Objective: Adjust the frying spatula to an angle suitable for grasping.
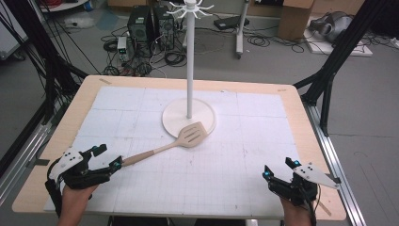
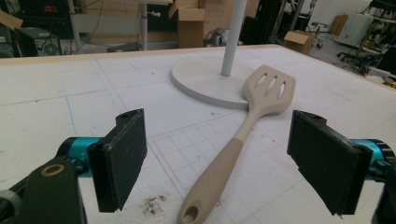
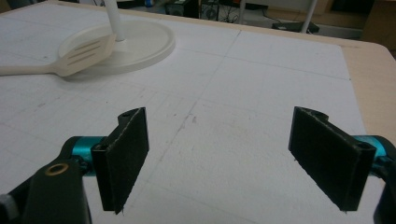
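A beige slotted spatula (image 1: pixel 174 142) lies flat on the white gridded mat, its blade resting against the round base of a white stand (image 1: pixel 188 117). Its handle points toward my left gripper (image 1: pixel 107 157), which stands open at the front left with the handle's end just between its jaws, not held. In the left gripper view the spatula (image 2: pixel 233 149) runs up between the wide-apart jaws toward the stand's base (image 2: pixel 205 79). My right gripper (image 1: pixel 280 170) is open at the front right over bare mat; its view shows the spatula blade (image 3: pixel 84 56) and base (image 3: pixel 140 44) far off.
The stand's tall pole (image 1: pixel 189 61) rises from the mat's middle to a hooked top (image 1: pixel 190 8). The wooden table's edge (image 1: pixel 310 132) borders the mat. Computers, cables and boxes lie on the floor beyond.
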A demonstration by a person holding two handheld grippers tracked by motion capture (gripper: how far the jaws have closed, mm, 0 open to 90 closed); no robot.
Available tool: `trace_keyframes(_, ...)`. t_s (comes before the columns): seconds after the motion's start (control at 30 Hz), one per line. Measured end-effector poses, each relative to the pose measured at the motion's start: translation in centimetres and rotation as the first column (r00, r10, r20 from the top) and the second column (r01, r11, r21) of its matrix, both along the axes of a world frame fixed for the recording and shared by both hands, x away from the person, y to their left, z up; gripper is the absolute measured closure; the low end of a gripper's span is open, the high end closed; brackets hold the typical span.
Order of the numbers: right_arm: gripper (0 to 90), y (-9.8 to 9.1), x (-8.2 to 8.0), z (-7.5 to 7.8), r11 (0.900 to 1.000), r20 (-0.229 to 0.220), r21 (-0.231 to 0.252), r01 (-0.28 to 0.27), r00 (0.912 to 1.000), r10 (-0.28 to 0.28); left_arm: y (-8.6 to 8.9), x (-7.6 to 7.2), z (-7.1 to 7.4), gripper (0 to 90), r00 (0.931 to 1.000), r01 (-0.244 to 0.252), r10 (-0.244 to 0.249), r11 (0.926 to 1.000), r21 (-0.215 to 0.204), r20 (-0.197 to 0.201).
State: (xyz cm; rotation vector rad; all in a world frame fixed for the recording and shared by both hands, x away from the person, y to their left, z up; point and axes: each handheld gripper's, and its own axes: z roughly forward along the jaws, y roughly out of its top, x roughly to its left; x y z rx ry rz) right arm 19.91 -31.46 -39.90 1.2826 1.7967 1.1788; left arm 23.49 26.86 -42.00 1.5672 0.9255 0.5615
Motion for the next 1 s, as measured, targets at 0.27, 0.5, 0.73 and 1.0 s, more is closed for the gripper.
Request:
trace_keyframes(0.27,19.0,-0.2,0.0,-0.1,1.0000,0.002,0.003,0.000,1.0000,0.000,0.2,0.3,-0.2,25.0,0.9999,-0.007,0.007,1.0000,0.002,-0.010)
trace_keyframes(0.5,20.5,-0.1,-0.1,0.0,1.0000,0.005,-0.002,0.006,1.0000,-0.006,-0.5,0.7,-0.8,56.3,0.9932,0.069,-0.056,0.9892,0.129,-0.102)
trace_keyframes(0.73,22.5,0.4,0.0,-0.1,0.9998,-0.007,-0.020,-0.003,1.0000,0.003,-0.5,1.2,-1.4,77.0,0.9833,0.085,-0.059,0.9856,0.146,-0.172)
trace_keyframes(1.0,22.7,0.6,-0.1,0.0,0.9996,-0.003,-0.028,0.000,1.0000,0.000,-1.3,1.7,-2.2,85.8,0.9627,0.107,-0.046,0.9701,0.218,-0.267)
